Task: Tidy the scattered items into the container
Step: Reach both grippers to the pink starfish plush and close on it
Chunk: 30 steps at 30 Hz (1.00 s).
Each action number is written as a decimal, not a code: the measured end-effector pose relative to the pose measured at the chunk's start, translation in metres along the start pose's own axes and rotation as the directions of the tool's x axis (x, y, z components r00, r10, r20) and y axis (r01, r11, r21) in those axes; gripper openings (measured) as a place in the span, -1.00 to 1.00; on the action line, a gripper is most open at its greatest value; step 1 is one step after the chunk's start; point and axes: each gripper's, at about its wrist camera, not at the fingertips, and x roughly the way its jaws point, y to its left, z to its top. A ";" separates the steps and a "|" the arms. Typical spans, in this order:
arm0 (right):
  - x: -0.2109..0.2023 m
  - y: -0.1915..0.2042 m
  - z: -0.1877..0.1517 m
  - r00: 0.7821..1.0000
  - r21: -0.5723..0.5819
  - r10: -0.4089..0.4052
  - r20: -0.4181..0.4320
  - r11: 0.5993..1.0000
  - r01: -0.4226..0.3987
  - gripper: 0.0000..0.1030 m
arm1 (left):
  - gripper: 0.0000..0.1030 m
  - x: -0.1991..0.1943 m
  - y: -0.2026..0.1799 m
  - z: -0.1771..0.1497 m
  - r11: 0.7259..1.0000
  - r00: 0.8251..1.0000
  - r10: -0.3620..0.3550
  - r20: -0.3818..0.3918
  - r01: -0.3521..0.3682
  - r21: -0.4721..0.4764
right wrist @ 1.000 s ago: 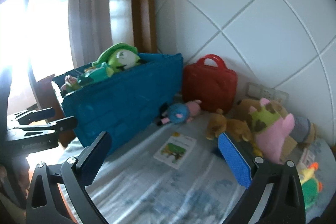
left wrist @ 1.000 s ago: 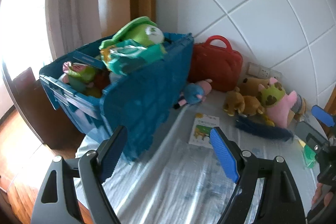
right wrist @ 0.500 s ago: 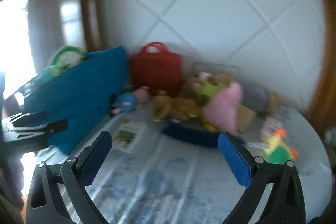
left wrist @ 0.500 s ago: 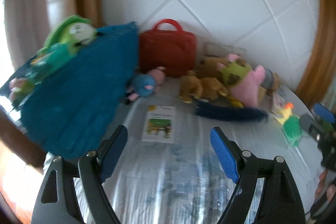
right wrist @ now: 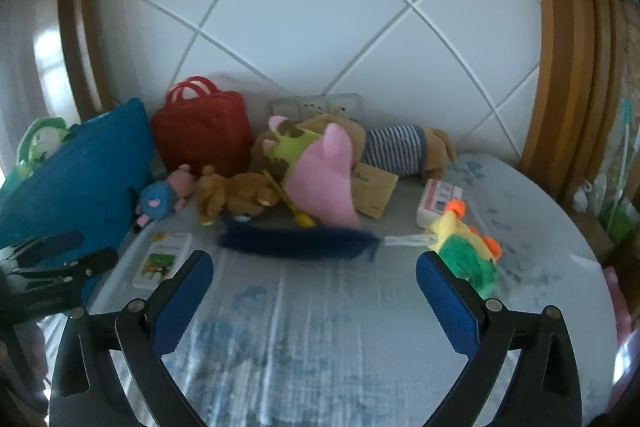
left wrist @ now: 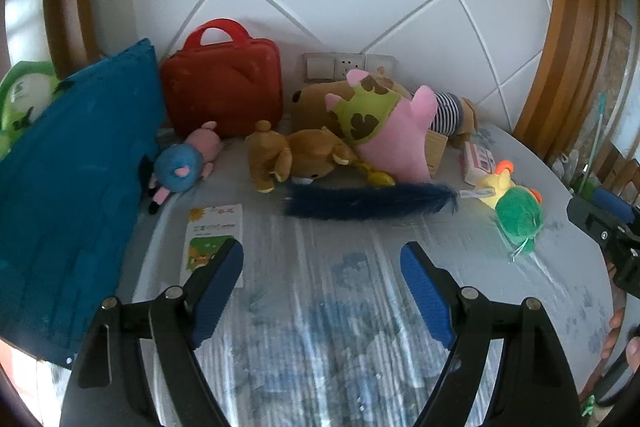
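Note:
A blue plastic crate (left wrist: 68, 195) holding soft toys stands at the table's left edge; it also shows in the right wrist view (right wrist: 76, 179). Scattered on the table are a small booklet (left wrist: 214, 235), a blue-and-pink pig toy (left wrist: 182, 167), a brown bear (left wrist: 296, 155), a pink plush (left wrist: 384, 131), a dark blue furry strip (left wrist: 368, 201) and a green-yellow plush (left wrist: 516, 207). My left gripper (left wrist: 322, 287) is open and empty, above the table before the booklet. My right gripper (right wrist: 314, 295) is open and empty, before the furry strip (right wrist: 296, 241).
A red carry case (left wrist: 222, 91) leans on the white tiled wall behind the toys. A striped plush (right wrist: 396, 147), a cardboard box (right wrist: 374, 193) and a small white-red pack (right wrist: 438, 201) lie at the back right. Wooden frames flank the wall. The round table edge (left wrist: 576, 227) curves on the right.
Both views have swung right, from the blue crate to the scattered toys in the middle of the table. Both grippers stay open and empty.

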 end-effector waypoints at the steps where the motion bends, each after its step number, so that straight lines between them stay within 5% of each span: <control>1: 0.005 -0.005 0.002 1.000 0.002 0.005 -0.006 1.000 -0.005 1.00 | 0.57 0.005 -0.003 0.003 1.000 1.000 0.005 -0.006 -0.005 -0.005; 11: 0.089 -0.041 0.044 0.995 0.004 0.058 -0.077 0.998 -0.058 0.99 | 0.57 0.075 -0.034 0.065 0.999 1.000 -0.001 -0.021 0.000 -0.034; 13: 0.112 -0.044 0.056 0.994 0.003 0.078 -0.082 0.997 -0.078 0.84 | 0.57 0.098 -0.040 0.085 0.999 0.999 -0.017 -0.028 0.017 -0.028; 15: 0.138 -0.047 0.071 0.990 0.003 0.102 -0.093 0.995 -0.102 0.38 | 0.57 0.123 -0.044 0.106 0.999 0.999 -0.035 -0.034 0.035 -0.023; 16: 0.151 -0.049 0.079 0.989 0.008 0.107 -0.098 0.994 -0.107 0.31 | 0.57 0.136 -0.046 0.116 0.999 0.998 -0.047 -0.043 0.046 -0.019; 23: 0.246 -0.057 0.110 0.982 0.072 0.140 -0.127 0.989 -0.132 0.32 | 0.57 0.233 -0.052 0.183 0.997 0.995 -0.070 -0.077 0.071 0.004; 27: 0.290 -0.061 0.113 0.981 0.073 0.126 -0.149 0.991 -0.116 0.70 | 0.57 0.277 -0.054 0.210 0.995 0.991 -0.104 -0.083 0.105 0.003; 30: 0.319 -0.068 0.114 0.979 0.080 0.127 -0.160 0.990 -0.115 0.74 | 0.57 0.311 -0.059 0.219 0.992 0.985 -0.127 -0.118 0.129 0.013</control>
